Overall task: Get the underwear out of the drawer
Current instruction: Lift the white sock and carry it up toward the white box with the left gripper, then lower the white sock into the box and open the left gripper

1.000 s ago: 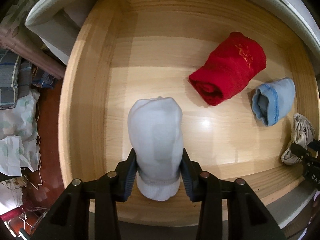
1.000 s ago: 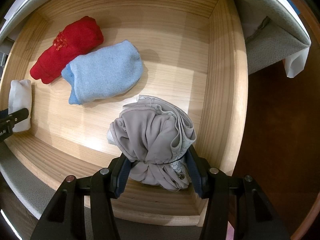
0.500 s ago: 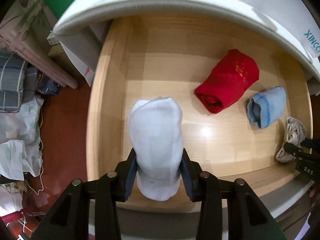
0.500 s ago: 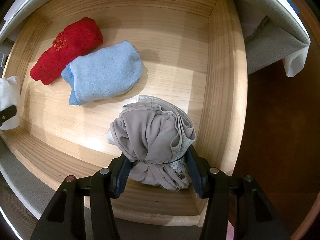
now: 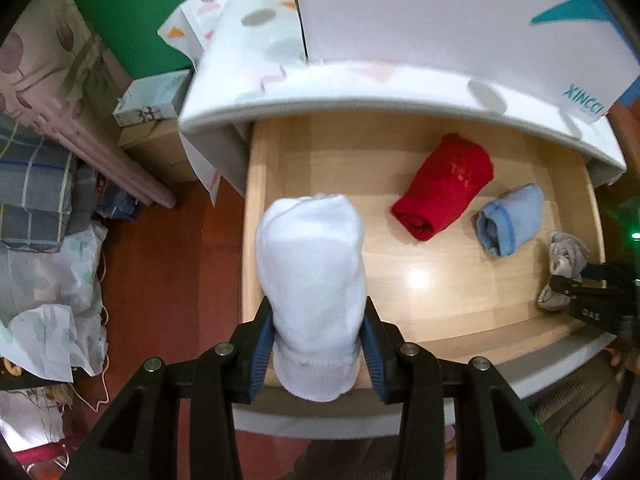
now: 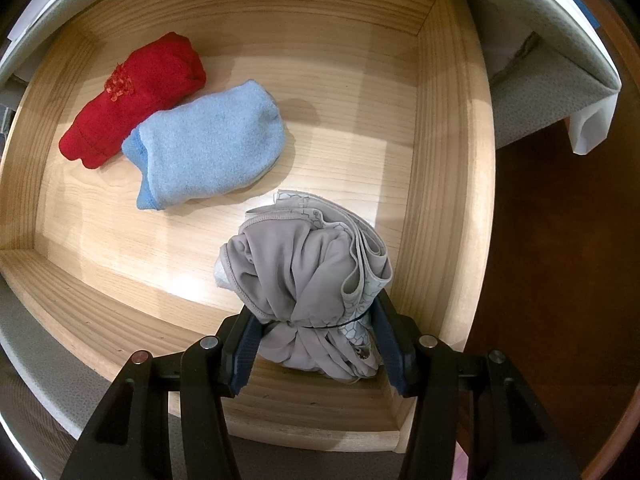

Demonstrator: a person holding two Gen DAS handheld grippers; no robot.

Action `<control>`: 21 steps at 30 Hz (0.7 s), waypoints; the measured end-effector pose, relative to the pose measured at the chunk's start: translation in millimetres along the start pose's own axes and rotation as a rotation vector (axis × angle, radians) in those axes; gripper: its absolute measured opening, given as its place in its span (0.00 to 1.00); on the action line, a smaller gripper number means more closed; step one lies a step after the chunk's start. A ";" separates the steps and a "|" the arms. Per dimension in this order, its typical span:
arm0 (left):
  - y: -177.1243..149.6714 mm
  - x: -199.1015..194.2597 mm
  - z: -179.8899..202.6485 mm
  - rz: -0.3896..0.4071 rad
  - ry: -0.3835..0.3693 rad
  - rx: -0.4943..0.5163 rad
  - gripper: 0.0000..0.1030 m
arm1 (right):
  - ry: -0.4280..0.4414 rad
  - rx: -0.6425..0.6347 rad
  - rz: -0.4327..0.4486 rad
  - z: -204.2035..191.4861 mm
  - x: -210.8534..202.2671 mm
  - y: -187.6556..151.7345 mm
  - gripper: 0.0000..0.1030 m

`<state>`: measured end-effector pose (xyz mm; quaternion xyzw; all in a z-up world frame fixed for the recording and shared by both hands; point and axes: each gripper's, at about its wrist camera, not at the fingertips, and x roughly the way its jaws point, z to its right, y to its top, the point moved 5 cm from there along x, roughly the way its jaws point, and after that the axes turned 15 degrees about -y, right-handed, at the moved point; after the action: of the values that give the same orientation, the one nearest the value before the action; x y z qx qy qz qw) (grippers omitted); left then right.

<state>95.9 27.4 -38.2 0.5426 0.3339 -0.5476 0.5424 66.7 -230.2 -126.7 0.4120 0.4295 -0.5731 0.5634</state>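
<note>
Left wrist view: the left gripper (image 5: 316, 344) clamps a white rolled bundle (image 5: 311, 280) above the wooden drawer (image 5: 256, 200). At two o'clock lie a red roll (image 5: 444, 184) and a blue roll (image 5: 510, 226). The right gripper (image 6: 316, 344) grips the grey underwear (image 6: 308, 280) inside the drawer's right corner.

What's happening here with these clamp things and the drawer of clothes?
A person is emptying an open wooden drawer with a hand-held gripper in each hand. The left gripper is clamped on a rolled white piece, held above the drawer's front edge. The right gripper is clamped on a bundled grey piece down in the drawer's front right corner. A red roll and a light blue roll lie on the drawer floor, untouched.
</note>
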 end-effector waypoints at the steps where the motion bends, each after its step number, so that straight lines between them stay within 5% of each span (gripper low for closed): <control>1: 1.5 -8.2 -0.4 0.012 -0.005 0.007 0.40 | 0.000 0.000 0.000 -0.2 0.0 0.1 0.47; 21: 90.7 -180.9 43.1 0.312 0.009 0.141 0.40 | 0.001 -0.003 0.001 -1.4 1.7 2.3 0.48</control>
<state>140.5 11.1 163.1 0.6271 0.2089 -0.4762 0.5799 69.0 -229.4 -128.8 0.4117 0.4307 -0.5719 0.5639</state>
